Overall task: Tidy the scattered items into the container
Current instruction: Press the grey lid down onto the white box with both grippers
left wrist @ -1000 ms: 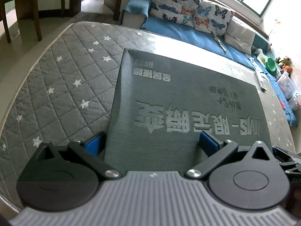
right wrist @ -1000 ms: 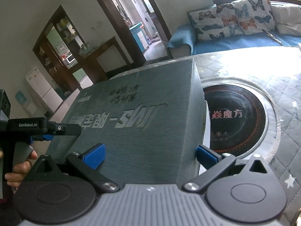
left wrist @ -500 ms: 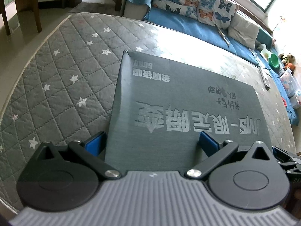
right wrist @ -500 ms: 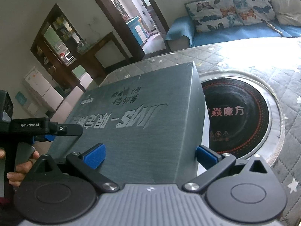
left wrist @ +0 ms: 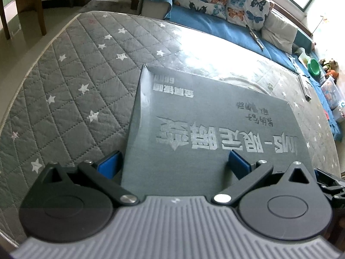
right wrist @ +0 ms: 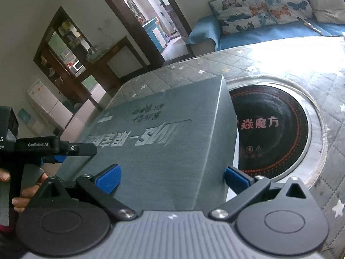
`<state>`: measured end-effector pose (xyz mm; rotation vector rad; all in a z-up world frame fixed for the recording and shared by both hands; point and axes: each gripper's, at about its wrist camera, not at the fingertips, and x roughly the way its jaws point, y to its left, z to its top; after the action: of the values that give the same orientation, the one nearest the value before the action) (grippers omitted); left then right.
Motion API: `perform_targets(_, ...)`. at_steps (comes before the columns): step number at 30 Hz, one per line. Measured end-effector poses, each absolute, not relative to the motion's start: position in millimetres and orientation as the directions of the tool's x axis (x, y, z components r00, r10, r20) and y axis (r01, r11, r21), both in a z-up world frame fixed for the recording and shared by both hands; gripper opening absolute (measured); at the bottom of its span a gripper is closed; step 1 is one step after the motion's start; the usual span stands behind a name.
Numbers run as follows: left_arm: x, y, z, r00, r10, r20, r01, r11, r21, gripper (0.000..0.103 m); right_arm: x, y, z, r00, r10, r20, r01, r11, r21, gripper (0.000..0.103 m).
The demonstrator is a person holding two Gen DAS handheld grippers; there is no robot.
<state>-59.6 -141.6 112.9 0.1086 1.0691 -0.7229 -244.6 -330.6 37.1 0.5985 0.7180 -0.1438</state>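
A dark grey box lid point(left wrist: 215, 116) with pale printed characters fills the middle of both views and lies flat over the quilted table. My left gripper point(left wrist: 173, 164) is open wide at its near edge, one blue pad point(left wrist: 107, 164) off the left corner and the other over the top. My right gripper point(right wrist: 171, 179) is open wide at the opposite end of the lid point(right wrist: 163, 133), straddling its right corner. A white strip point(right wrist: 231, 192) shows under that corner. The left gripper point(right wrist: 75, 149) also shows there, held by a hand. No loose items are visible.
A grey star-quilted cover point(left wrist: 71, 82) spans the round table. A black induction hob point(right wrist: 273, 129) is set in the table beside the box. A blue sofa point(left wrist: 215, 26) with butterfly cushions runs behind. A remote point(left wrist: 305, 86) lies at the far right edge.
Both views have shifted slightly: the lid's far edge sits a bit lower in the left wrist view and more hob shows in the right one. The finger spread is unchanged.
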Motion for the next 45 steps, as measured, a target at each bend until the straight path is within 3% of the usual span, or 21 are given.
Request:
perform_targets(34, -70, -137, 99, 0.282, -0.508, -0.814, 0.634, 0.736, -0.239, 0.103, -247, -330, 16, 0.729, 0.062, -0.681, 0.325, 0.844, 0.426, 0.103)
perform_targets(45, -79, -123, 103, 0.303, -0.567, -0.766, 0.674, 0.696, -0.249, 0.101, -248, -333, 15, 0.736, 0.05, -0.675, 0.299, 0.871, 0.391, 0.103)
